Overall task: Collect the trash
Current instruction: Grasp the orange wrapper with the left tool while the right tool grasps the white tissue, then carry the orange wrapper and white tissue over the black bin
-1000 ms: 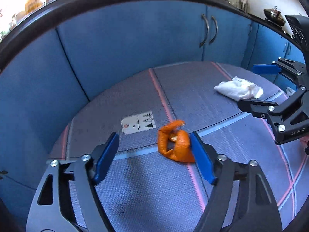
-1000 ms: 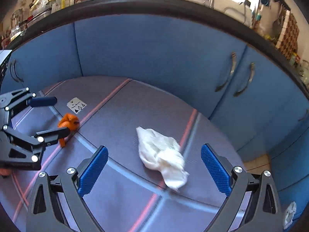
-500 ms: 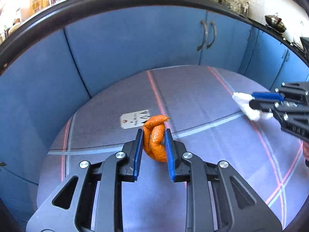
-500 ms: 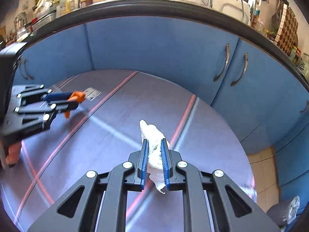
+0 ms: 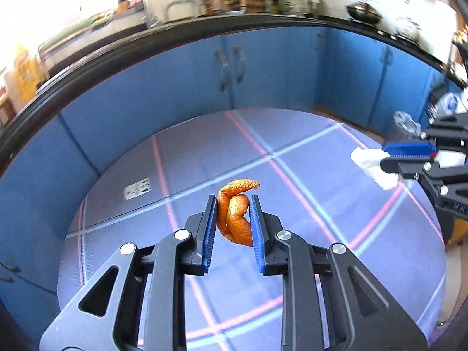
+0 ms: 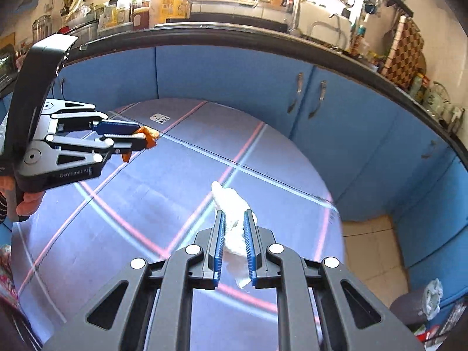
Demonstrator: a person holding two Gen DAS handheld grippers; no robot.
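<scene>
My left gripper (image 5: 233, 204) is shut on a curled orange peel (image 5: 235, 219) and holds it above the grey-blue floor mat (image 5: 175, 175). My right gripper (image 6: 235, 219) is shut on a crumpled white tissue (image 6: 232, 225), also lifted off the mat. In the left wrist view the right gripper (image 5: 386, 155) with the tissue (image 5: 371, 165) is at the far right. In the right wrist view the left gripper (image 6: 140, 137) with the peel (image 6: 147, 136) is at the left.
Blue kitchen cabinets (image 6: 234, 82) curve around the mat under a dark counter. A dark bin (image 6: 412, 307) with white trash in it stands at the lower right on the tiled floor. A white label (image 5: 137, 188) lies on the mat.
Both grippers closed from open onto their items, the left on the peel and the right on the tissue, then lifted them off the mat and swung toward the right.
</scene>
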